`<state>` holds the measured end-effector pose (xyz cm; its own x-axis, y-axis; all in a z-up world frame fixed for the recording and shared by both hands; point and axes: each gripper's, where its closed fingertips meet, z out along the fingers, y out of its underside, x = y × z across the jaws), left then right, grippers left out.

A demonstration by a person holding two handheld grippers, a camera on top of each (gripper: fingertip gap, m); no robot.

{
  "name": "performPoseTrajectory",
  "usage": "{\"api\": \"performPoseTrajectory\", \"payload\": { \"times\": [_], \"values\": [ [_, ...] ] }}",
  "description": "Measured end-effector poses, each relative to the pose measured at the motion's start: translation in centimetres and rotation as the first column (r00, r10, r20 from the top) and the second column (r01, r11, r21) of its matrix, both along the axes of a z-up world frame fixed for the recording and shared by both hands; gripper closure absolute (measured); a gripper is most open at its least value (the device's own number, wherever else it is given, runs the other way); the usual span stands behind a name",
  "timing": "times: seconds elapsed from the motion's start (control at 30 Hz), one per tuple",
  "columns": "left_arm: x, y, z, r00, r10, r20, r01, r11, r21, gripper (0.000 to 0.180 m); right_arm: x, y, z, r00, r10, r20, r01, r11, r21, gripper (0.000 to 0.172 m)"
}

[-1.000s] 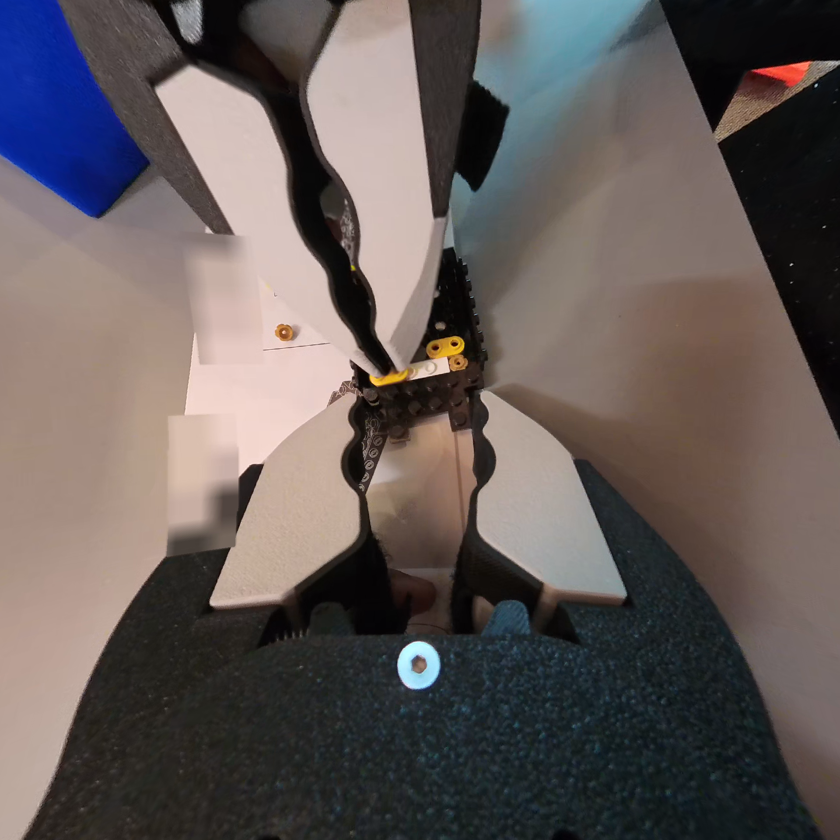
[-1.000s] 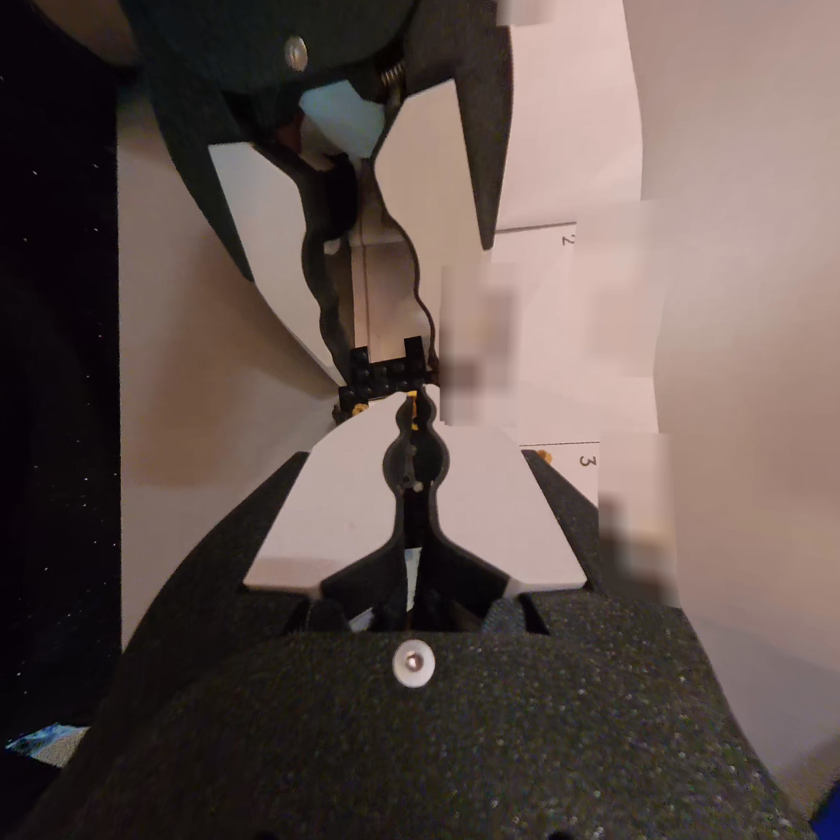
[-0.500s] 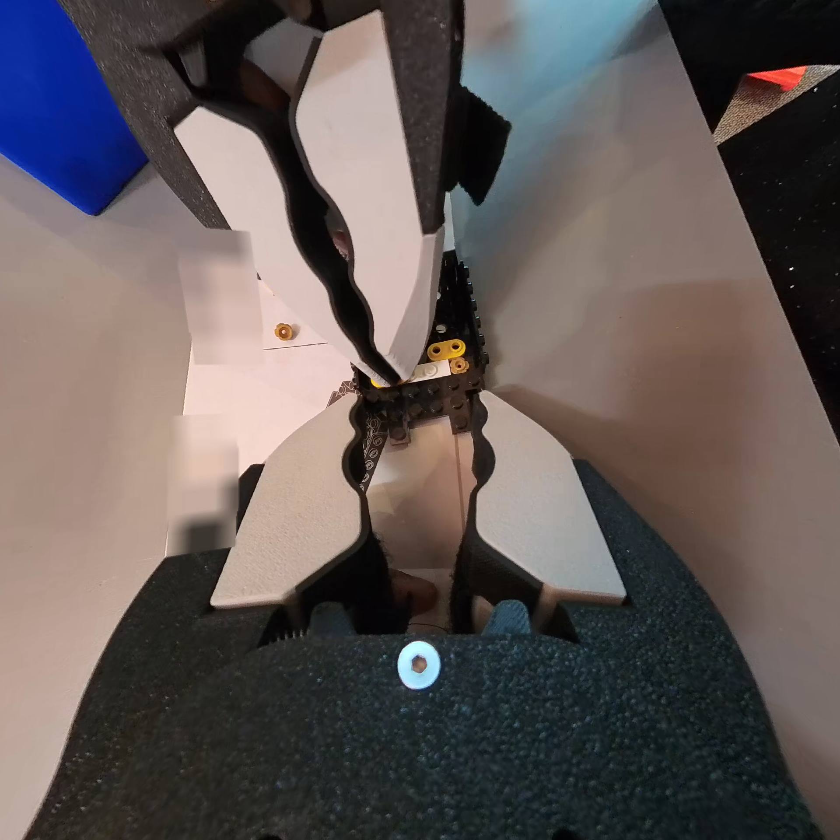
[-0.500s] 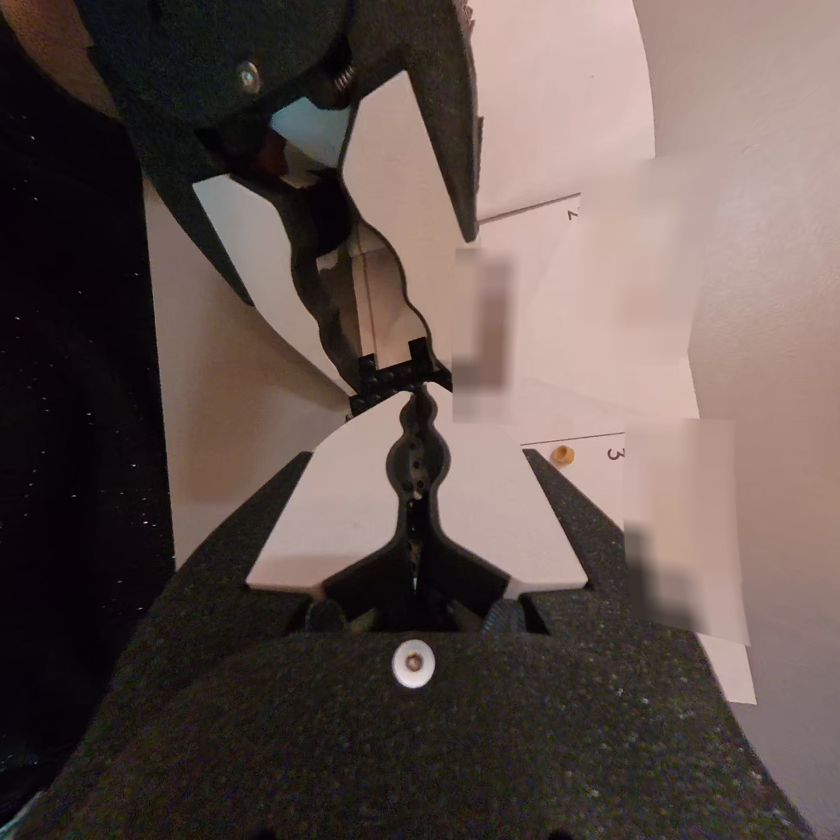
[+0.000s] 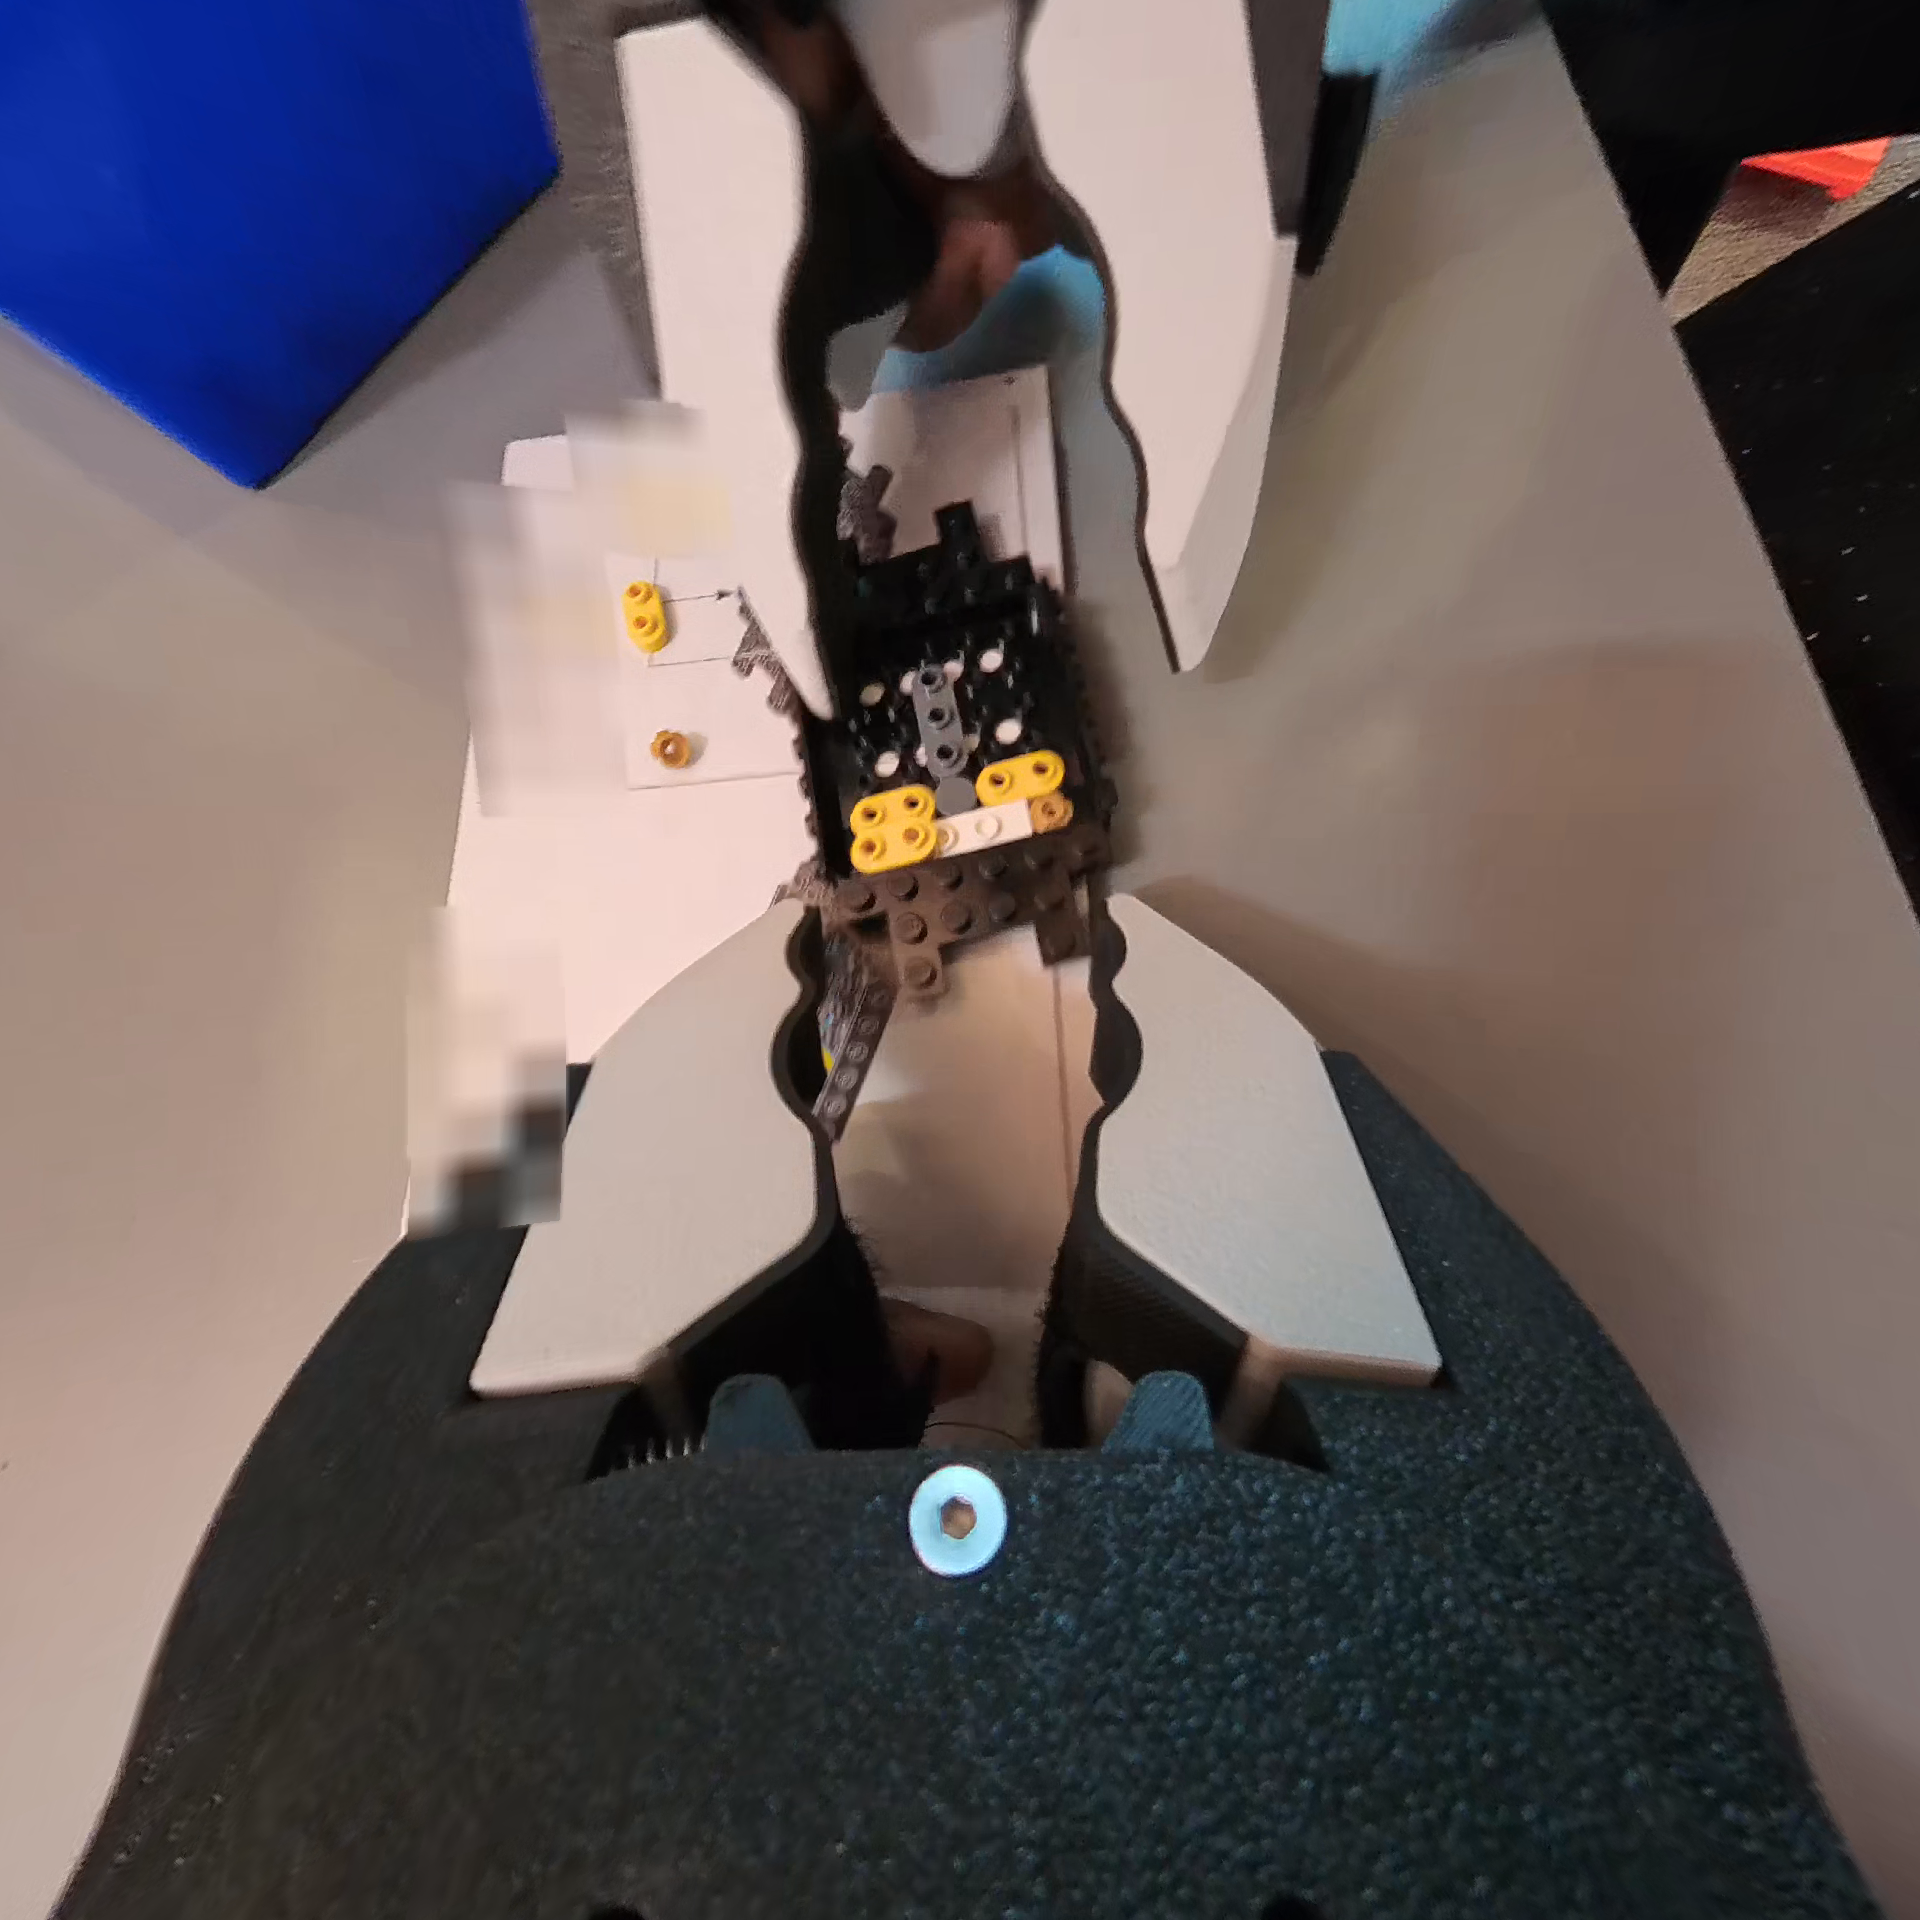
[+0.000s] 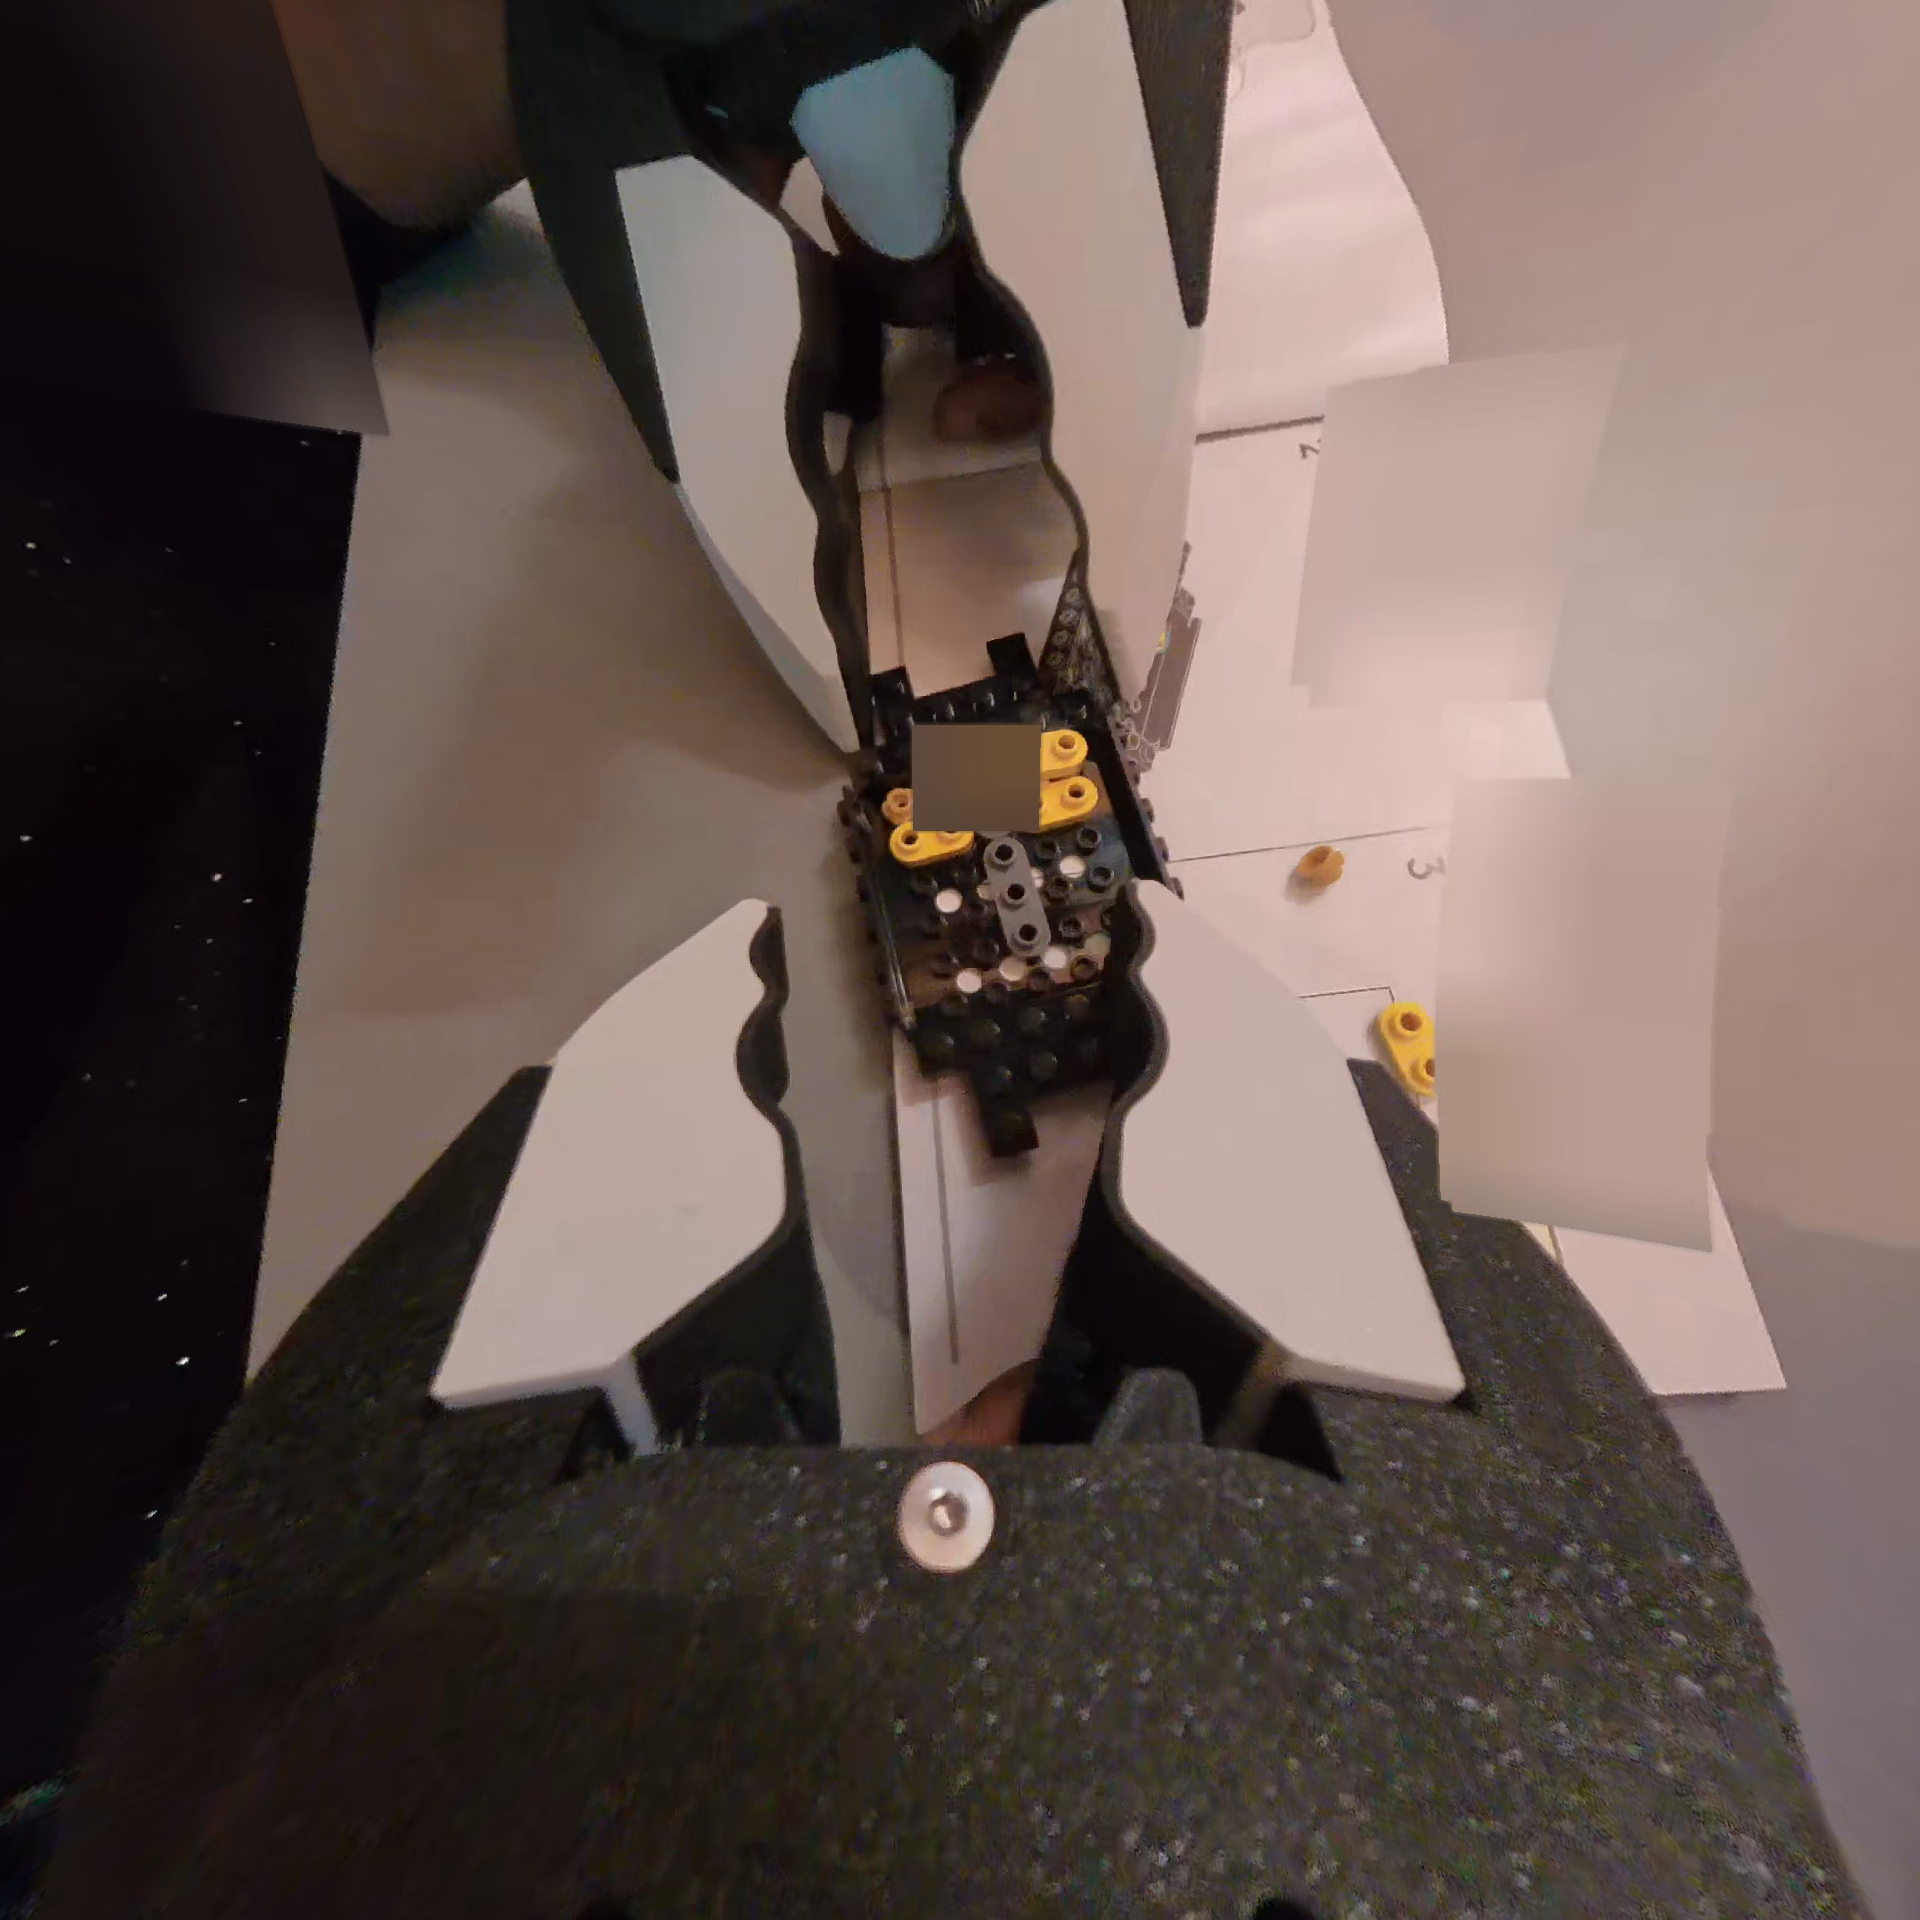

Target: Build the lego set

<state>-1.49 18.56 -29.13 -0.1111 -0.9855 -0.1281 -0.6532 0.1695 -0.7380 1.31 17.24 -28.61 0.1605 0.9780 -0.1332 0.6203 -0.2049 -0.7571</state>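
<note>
A black brick model lies on white paper, with a grey plate, a white plate and yellow rounded plates on top. My left gripper is shut on the black model's near end, one fingertip on each side. In the right wrist view the left gripper shows at the model's far end. My right gripper is open wide and empty, with its fingers on either side of the model. Its left fingertip stands apart from the bricks. The yellow plates sit beyond it.
A loose yellow plate and a small orange round stud lie on the marked paper sheet beside the model; they also show in the right wrist view. A blue box stands at the far left. Dark floor borders the table. One gripper's finger ends stand about 4 cm off the other's. The small orange round stud lies around 4 cm away from my right fingertips. Seen from the right wrist view as well.
My right gripper was shut on a small yellow plate at the model's top. It has opened and drawn back, and the yellow plate stays on the model. My left gripper keeps its hold.
</note>
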Motion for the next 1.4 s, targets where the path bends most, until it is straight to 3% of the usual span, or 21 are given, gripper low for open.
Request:
{"api": "performPoseTrajectory", "payload": {
  "times": [0.03,0.2,0.33,0.5,0.6,0.73,0.8,0.9,1.13,1.4],
  "values": [
    [-0.3,0.0,0.0,1.0,0.007,-0.012,-0.007,1.0,-0.007,0.131,0.1,0.0,-0.1,1.0,-0.008,0.002,0.008,1.0,0.015,0.111],
    [-2.5,0.1,-0.1,0.996,0.023,-0.088,-0.026,0.999,-0.033,0.125,0.4,0.4,-0.3,0.998,-0.033,0.054,0.026,0.992,0.12,0.113],
    [-1.6,-0.1,0.0,0.997,0.02,-0.069,-0.023,0.999,-0.033,0.121,0.3,0.6,0.1,0.996,-0.085,0.039,0.082,0.994,0.071,0.119],
    [-1.4,-0.2,0.0,0.999,-0.003,-0.038,0.002,1.0,-0.022,0.122,1.3,1.2,1.6,0.994,-0.105,-0.031,0.107,0.991,0.079,0.111],
    [-1.3,0.1,0.1,1.0,0.007,-0.019,-0.008,1.0,-0.013,0.123,2.3,1.2,0.8,0.994,-0.11,-0.006,0.11,0.993,0.035,0.102],
    [-1.0,-0.1,0.4,1.0,-0.007,0.003,0.007,1.0,-0.012,0.124,2.1,1.0,-0.5,0.995,-0.087,0.043,0.084,0.995,0.062,0.107],
    [-0.9,-0.4,0.4,1.0,-0.017,0.008,0.017,1.0,-0.022,0.126,1.8,1.1,-0.6,0.995,-0.084,0.053,0.078,0.992,0.098,0.117],
    [-0.9,-0.6,0.0,0.999,-0.027,-0.016,0.027,0.999,-0.027,0.129,1.3,0.8,-0.5,0.998,-0.051,0.048,0.044,0.99,0.138,0.117],
    [-0.9,-0.7,0.3,0.998,-0.059,0.01,0.059,0.998,0.024,0.134,0.9,1.4,0.1,0.998,-0.007,0.058,-0.017,0.919,0.395,0.117],
    [-0.9,-0.6,0.7,0.998,-0.058,0.036,0.057,0.998,0.041,0.134,0.9,1.7,0.2,0.999,-0.012,0.053,-0.011,0.903,0.43,0.117]
  ]
}}
